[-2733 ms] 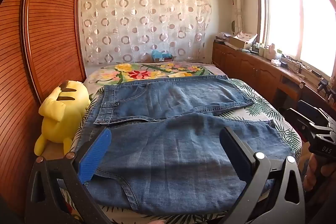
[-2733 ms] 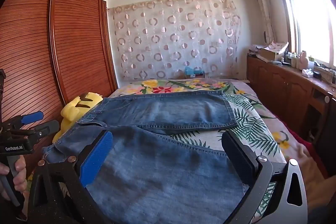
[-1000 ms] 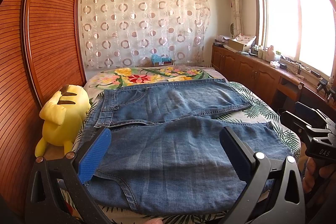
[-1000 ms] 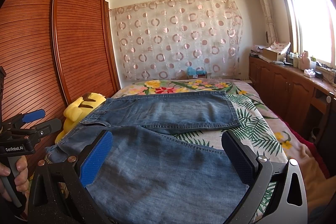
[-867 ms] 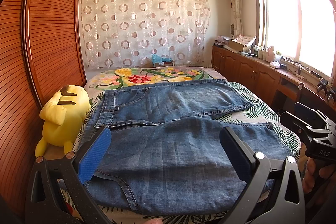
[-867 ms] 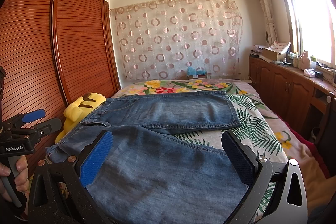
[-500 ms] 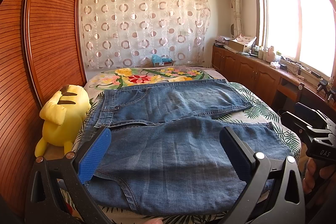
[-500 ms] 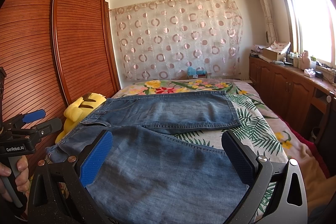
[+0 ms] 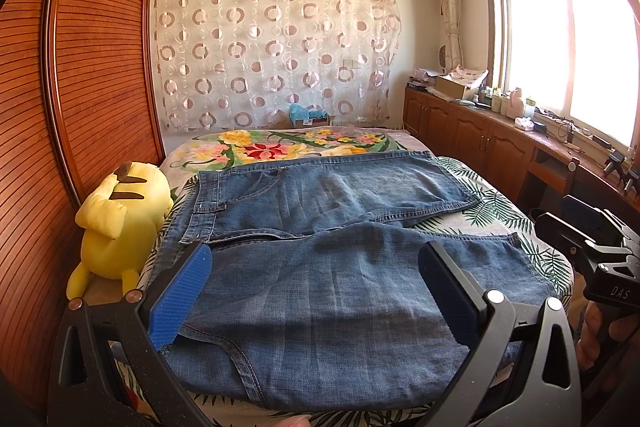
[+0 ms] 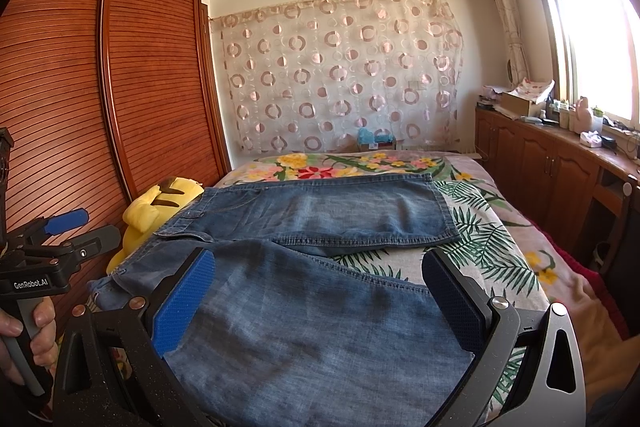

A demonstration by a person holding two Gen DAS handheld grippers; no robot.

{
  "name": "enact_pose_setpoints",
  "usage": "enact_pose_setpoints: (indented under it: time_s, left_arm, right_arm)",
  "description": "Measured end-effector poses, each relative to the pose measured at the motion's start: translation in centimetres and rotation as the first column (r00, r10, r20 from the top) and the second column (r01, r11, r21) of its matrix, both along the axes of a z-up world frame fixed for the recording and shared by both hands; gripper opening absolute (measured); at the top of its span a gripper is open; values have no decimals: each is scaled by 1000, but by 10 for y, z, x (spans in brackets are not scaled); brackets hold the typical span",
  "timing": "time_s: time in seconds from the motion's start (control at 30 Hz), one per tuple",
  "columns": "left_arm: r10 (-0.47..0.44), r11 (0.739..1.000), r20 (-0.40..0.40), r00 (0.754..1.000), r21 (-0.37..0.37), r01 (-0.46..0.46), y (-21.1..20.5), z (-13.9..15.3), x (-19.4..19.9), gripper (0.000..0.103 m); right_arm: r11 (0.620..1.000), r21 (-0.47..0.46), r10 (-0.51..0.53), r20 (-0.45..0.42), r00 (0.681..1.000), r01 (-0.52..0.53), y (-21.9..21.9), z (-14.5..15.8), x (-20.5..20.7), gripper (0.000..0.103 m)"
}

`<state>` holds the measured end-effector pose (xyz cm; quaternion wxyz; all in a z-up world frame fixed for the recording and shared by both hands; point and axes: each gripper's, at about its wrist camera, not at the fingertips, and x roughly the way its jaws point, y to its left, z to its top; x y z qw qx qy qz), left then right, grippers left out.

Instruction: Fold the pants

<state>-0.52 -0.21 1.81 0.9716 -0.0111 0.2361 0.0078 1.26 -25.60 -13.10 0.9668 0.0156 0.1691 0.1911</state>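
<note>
Blue denim pants point(image 9: 320, 259) lie spread flat on the bed, waistband to the left, two legs running right; they also show in the right wrist view point(image 10: 312, 267). My left gripper point(image 9: 316, 291) is open and empty, held above the near leg by the bed's front edge. My right gripper point(image 10: 320, 295) is open and empty, above the near leg further right. Each gripper shows at the edge of the other's view: the right one point(image 9: 600, 259) and the left one point(image 10: 48, 247), both hand-held.
A yellow plush toy point(image 9: 120, 219) sits at the bed's left edge against the wooden wardrobe point(image 9: 80, 107). The floral bedsheet point(image 9: 304, 143) shows beyond the pants. Wooden cabinets point(image 9: 480, 143) with clutter run along the right under the window.
Both grippers have risen slightly over the past few seconds. The pants have not moved.
</note>
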Motion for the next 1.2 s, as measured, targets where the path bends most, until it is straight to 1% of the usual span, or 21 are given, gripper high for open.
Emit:
enact_pose_setpoints:
  time_s: [0.43,0.47,0.6,0.8,0.9,0.93,1.2]
  left_arm:
    - [-1,1000,-1,1000,0,1,0,-1,0,103]
    - [-2,1000,-6,1000,0,2,-1,3,-3,103]
    - [-8,1000,-41,999,-6,8,0,2,2,103]
    - [-4,1000,-99,995,-13,3,11,-13,8,103]
    - [3,1000,-121,993,-14,-5,17,-26,11,103]
    - [5,1000,-124,992,-14,-7,18,-33,13,103]
    - [40,999,-163,986,-18,-44,39,-56,20,103]
  right_arm:
    - [1000,-1,5,5,1000,-5,1,0,0,103]
    - [1000,-2,6,4,1000,-6,1,0,1,103]
    - [1000,-13,10,-17,1000,-11,1,-4,6,103]
    - [999,-38,14,-55,998,-16,3,-12,16,103]
    - [999,-49,12,-79,997,-16,4,-16,22,103]
    - [999,-51,13,-88,996,-18,4,-18,24,103]
    - [997,-71,-1,-144,990,-9,4,-25,35,103]
